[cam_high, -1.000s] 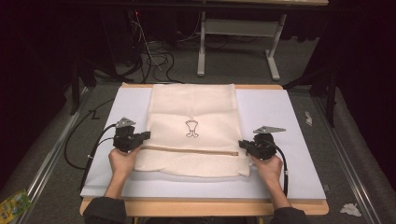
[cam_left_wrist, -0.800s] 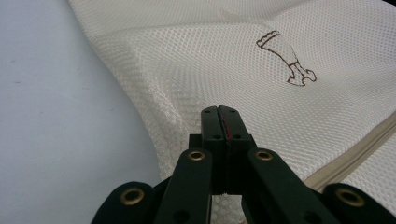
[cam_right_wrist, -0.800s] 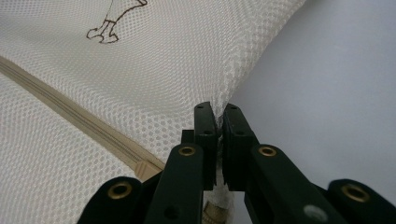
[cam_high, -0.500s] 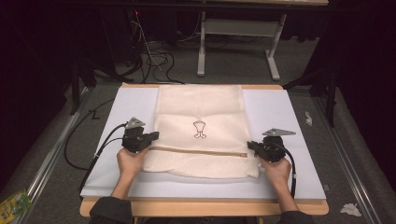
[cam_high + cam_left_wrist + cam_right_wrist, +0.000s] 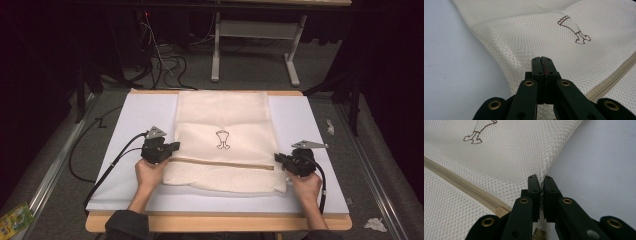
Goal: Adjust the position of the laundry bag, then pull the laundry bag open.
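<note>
A cream mesh bag (image 5: 225,115) with a tan zipper (image 5: 222,164) and a small brown emblem (image 5: 223,140) lies flat on a white board (image 5: 135,115). My left gripper (image 5: 172,147) is shut on the bag's left edge, just above the zipper line. In the left gripper view the jaws (image 5: 543,62) are pressed together against the raised mesh (image 5: 524,37). My right gripper (image 5: 276,157) is shut on the bag's right edge near the zipper's end. In the right gripper view mesh (image 5: 499,157) is pinched between the closed pads (image 5: 541,181), and the zipper (image 5: 461,182) runs off to the left.
The board lies on a wooden table whose front edge (image 5: 215,222) is near the person. Cables (image 5: 165,62) and a grey table frame (image 5: 255,45) stand on the floor behind. Crumpled paper (image 5: 375,224) lies at the right, a green packet (image 5: 15,220) at the left.
Both grippers have slid to the right across the board, and the bag has shifted right with them. The jaws have stayed closed.
</note>
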`<state>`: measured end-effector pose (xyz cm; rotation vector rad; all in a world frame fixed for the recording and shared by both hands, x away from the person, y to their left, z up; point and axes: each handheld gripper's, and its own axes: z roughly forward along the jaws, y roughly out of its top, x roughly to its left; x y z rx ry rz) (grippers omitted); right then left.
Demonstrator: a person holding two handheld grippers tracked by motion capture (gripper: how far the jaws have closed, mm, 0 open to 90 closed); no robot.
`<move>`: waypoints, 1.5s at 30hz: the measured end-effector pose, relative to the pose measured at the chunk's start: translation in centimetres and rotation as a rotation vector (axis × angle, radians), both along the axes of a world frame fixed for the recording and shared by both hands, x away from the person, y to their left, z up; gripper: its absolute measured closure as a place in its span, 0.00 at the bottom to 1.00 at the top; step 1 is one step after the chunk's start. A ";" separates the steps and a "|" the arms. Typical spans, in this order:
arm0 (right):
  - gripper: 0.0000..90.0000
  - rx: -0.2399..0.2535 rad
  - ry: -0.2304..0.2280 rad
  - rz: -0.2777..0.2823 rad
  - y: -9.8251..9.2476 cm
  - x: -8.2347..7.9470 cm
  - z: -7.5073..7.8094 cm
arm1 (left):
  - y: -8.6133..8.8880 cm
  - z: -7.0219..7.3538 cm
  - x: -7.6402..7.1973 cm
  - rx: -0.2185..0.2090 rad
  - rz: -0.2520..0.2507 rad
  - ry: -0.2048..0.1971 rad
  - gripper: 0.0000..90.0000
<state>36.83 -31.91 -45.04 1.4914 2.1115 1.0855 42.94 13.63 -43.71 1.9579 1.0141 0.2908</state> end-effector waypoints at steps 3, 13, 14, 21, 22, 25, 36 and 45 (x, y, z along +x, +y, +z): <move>0.97 0.002 0.009 -0.021 -0.8 -0.3 -0.2 | -0.9 -0.2 -0.1 0.002 -0.013 0.007 1.00; 0.96 -0.022 0.023 -0.042 -1.3 -0.8 -0.6 | -1.7 -1.1 -0.4 0.049 -0.030 -0.004 1.00; 0.96 -0.022 0.023 -0.042 -1.3 -0.8 -0.6 | -1.7 -1.1 -0.4 0.049 -0.030 -0.004 1.00; 0.95 -0.022 0.025 -0.036 -1.2 -0.9 -1.0 | -1.8 -1.6 -0.4 0.085 -0.030 -0.007 0.99; 0.95 -0.022 0.025 -0.036 -1.2 -0.9 -1.0 | -1.8 -1.6 -0.4 0.085 -0.030 -0.007 0.99; 0.94 -0.016 0.024 -0.035 -1.2 -0.9 -1.2 | -1.8 -1.6 -0.5 0.091 -0.024 -0.010 0.99; 0.91 -0.022 0.024 -0.037 -1.1 -1.0 -1.8 | -1.8 -1.6 -1.4 0.138 -0.038 -0.054 0.96; 0.74 -0.003 0.027 -0.060 -1.5 -1.3 -2.7 | -2.3 -2.1 -2.2 0.148 -0.036 -0.067 0.82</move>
